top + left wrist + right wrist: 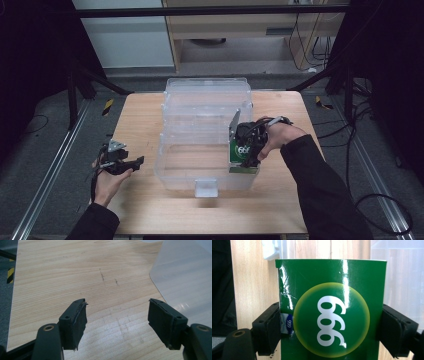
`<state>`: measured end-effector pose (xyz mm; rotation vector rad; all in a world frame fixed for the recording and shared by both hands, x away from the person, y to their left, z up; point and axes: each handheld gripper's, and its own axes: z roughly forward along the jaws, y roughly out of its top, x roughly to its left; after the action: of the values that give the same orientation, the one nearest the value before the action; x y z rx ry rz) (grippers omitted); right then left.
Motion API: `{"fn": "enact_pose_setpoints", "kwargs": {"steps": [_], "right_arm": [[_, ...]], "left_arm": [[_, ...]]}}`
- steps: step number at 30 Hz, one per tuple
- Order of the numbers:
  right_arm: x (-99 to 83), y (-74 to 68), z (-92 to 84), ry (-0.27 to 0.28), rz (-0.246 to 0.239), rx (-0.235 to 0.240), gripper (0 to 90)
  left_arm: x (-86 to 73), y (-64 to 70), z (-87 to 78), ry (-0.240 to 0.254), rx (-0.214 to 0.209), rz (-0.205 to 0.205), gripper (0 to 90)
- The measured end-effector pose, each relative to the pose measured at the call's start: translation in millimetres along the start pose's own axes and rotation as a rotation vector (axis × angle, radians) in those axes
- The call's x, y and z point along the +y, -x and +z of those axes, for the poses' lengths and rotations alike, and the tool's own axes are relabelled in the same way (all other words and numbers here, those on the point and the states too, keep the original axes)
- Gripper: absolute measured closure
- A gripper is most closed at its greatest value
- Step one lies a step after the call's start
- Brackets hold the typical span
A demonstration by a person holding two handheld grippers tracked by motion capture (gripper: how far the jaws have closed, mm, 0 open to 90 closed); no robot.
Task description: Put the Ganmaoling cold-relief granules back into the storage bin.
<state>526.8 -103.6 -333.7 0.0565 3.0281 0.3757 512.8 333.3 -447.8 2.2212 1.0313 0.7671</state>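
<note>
**Green box going down into the clear bin**

Your right gripper [246, 159], right of centre in the high view, has its jaws closed on the two sides of a green carton [332, 312] printed with a yellow-ringed "999". In the right gripper view the carton takes up the middle of the frame, both black pads [270, 327] pressed flat against its edges. From above, it sits at the lower right corner of the clear plastic storage bin [200, 100], inside or just at its right wall; which of the two I cannot tell through the transparent plastic.

Your left gripper [120, 160] rests at the left of the frame above the wooden table [140, 120], jaws spread wide with nothing between them; its own view has bare wood ahead and the bin's corner at the upper right.

This looks like the placing step. Next, you need to bring the carton down until it meets the bin floor, keep it square to the wall, and only then let the jaws part.
</note>
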Motion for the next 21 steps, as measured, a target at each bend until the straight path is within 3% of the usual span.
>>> {"fn": "enact_pose_setpoints", "kwargs": {"steps": [21], "right_arm": [[-0.7,-3.4,10.3,0.023,-0.005,0.003,16.7]], "left_arm": [[-0.1,1.2,1.4,-0.005,-0.002,-0.001,30.2]]}}
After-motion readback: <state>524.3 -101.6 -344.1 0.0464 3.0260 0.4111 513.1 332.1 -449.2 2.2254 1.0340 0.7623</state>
